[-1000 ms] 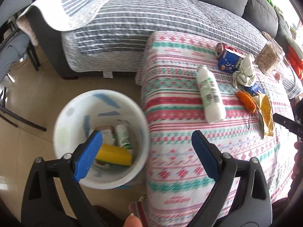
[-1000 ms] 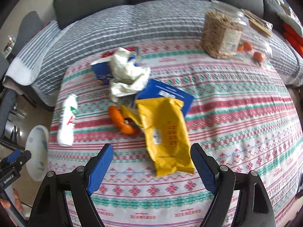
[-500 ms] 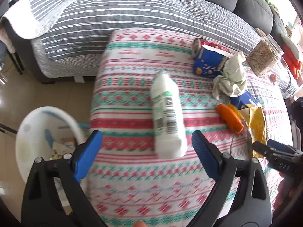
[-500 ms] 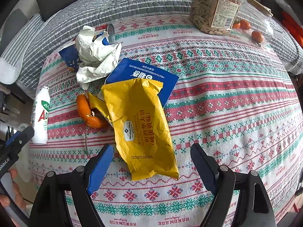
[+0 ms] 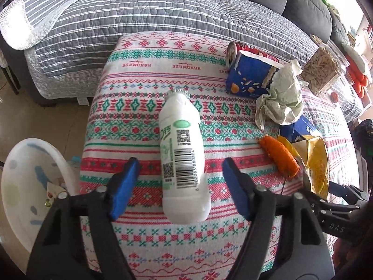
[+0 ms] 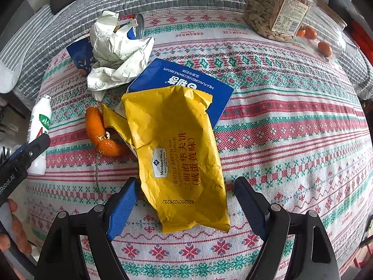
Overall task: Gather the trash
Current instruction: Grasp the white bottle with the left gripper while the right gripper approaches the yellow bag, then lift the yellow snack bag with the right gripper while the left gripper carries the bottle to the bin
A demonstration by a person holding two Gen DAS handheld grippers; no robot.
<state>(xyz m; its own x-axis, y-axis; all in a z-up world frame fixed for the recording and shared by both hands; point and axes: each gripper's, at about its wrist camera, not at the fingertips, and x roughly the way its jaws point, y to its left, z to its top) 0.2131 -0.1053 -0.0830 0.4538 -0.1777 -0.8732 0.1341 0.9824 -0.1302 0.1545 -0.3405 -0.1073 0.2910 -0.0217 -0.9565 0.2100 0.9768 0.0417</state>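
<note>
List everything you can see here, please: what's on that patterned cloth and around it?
white bottle: one, lying on the tablecloth between the left gripper's closing jaws, untouched
yellow wrapper: one, flat, between the right gripper's jaws
orange peel: one, beside the wrapper
blue box: one, under the wrapper
crumpled paper: one, whitish
blue carton: one, on its side
can: one, red, behind the carton
seed jar: one, clear
white bin: one, on the floor
sofa: grey, striped cover
left gripper: black, blue pads
right gripper: same, open

Table w/ patterned cloth (image 5: 144,74): bottle (image 5: 183,161), wrappers (image 6: 177,154), peel (image 5: 278,158), prob. seed jar (image 6: 277,7).
</note>
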